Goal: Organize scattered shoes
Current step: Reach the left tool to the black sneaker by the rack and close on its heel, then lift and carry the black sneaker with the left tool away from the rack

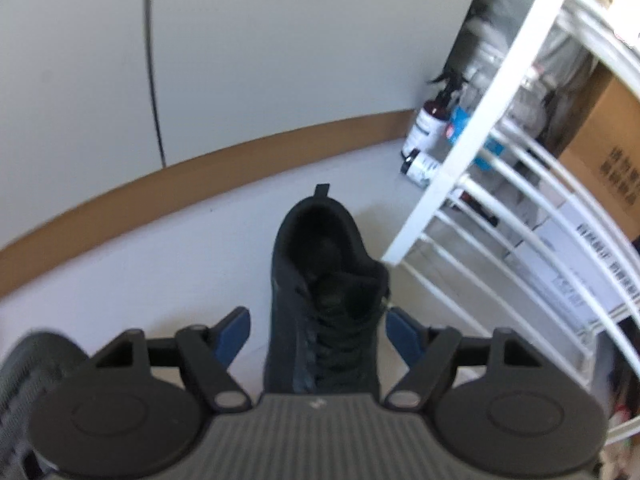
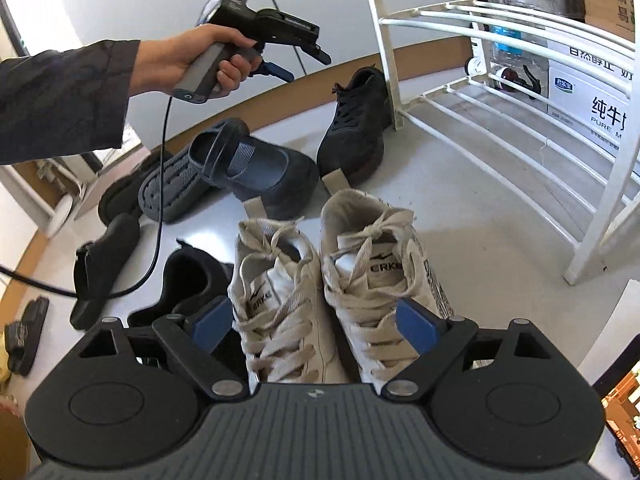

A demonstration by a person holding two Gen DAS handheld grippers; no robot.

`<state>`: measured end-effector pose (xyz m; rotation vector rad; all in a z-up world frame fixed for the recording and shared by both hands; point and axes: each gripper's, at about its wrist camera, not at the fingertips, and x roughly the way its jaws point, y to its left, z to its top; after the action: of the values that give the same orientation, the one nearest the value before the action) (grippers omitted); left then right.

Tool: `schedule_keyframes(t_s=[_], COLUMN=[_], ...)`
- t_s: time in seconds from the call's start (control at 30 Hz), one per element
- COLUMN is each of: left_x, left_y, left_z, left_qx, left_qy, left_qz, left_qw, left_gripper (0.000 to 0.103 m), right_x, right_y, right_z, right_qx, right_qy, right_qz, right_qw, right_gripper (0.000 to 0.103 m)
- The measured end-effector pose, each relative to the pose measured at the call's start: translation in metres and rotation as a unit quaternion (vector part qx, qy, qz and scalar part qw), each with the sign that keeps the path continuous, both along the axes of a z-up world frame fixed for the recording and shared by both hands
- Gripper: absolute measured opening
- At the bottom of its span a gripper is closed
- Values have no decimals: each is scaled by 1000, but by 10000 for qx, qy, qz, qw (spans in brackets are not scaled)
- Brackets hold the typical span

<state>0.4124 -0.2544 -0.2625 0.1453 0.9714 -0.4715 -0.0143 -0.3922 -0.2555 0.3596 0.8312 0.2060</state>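
Observation:
A black lace-up sneaker [image 1: 320,300] stands on the pale floor beside the white shoe rack [image 1: 472,128], heel toward the wall. My left gripper [image 1: 319,334] is open, its blue pads [image 1: 234,336] on either side of the sneaker without pressing it. From the right wrist, a hand holds that left gripper [image 2: 306,67] in the air above the same black sneaker [image 2: 356,128]. My right gripper [image 2: 314,324] is open over a pair of cream laced sneakers [image 2: 280,300] standing side by side, and its pads do not squeeze them.
Two grey slip-on shoes [image 2: 256,176] lie tumbled, one sole up. A black shoe [image 2: 192,280] and dark slippers [image 2: 104,264] lie at the left, under a cable [image 2: 160,184]. The white rack [image 2: 500,92] stands at the right with boxes [image 2: 592,108] and bottles [image 1: 428,128] behind it.

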Motion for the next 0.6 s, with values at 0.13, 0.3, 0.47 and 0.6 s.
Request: schedule_keyframes(t_s=[0.13,0.3,0.47,0.6], left_x=[16,35,44,46], left_y=[-11,-12,-14,-22], left_z=[-9,-33,-51,-66], left_qx=[278,494,514,452], left_qy=[65,276,375,399], left_qz=[20,345,500,549], left_qw=[9996,9978,9967,9967], left_gripper=[77,52,48,27], right_x=[8,11,12,11], right_y=[-1,-10,-15,-16], right_z=[-3,-7,-15,-17], right_qx=[-14,-1,12,-51], right_qy=[7,40,182,228], right_qz=[-7,-175,-288,-279], right_qw=[10000,9998,9994,9993], right_gripper=[92,92,92,92])
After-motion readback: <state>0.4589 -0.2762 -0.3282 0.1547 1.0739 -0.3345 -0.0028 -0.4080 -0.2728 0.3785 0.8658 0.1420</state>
